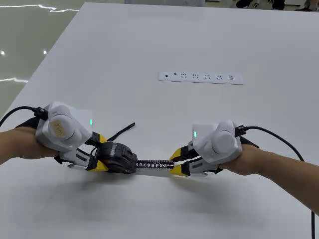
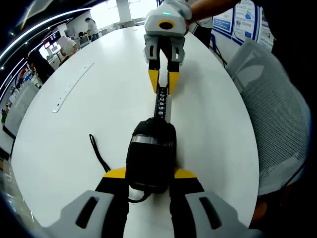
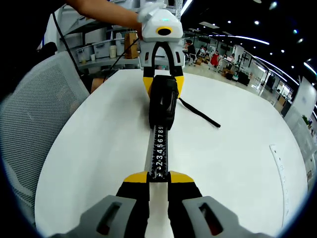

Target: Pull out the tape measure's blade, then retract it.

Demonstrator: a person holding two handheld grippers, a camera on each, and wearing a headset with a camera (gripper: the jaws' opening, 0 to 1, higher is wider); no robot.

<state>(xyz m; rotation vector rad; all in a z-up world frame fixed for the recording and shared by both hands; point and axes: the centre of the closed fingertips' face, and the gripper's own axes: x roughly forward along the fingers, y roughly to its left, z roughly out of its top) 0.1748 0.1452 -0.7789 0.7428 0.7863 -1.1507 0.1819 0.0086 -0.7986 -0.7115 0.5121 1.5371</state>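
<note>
Head view, tape measure: We see the tape measure (image 1: pixel 118 157) low on the white table (image 1: pixel 149 45), between the two grippers, its long axis running left to right across the picture.
Head view, blade: The blade (image 1: pixel 155 164) leaves the right end of the case, a short way out, and points at the right gripper (image 1: pixel 175 163).
Head view, left gripper: The left gripper (image 1: pixel 101 152) pinches the black case between its yellow tips.
Head view, right gripper: Its tips are pressed onto the blade's free end.
Head view, surroundings: A black strap (image 1: pixel 122 132) trails from the case toward the far side; a white power strip (image 1: pixel 201 77) lies well apart, farther up the table.
Left gripper view, axis: From here we look along the tape; the case sits clamped in the near jaws and the blade runs straight away to the right gripper.
Left gripper view, extras: We read digits 2 to 6 on the blade, and a grey mesh chair (image 2: pixel 270 99) stands beside the table.
Right gripper view, axis: The near jaws nip the blade tip; the blade leads straight away to the case, held at the far end.
Right gripper view, extras: We read digits 2 to 9, and the strap lies to the right of the case.
</note>
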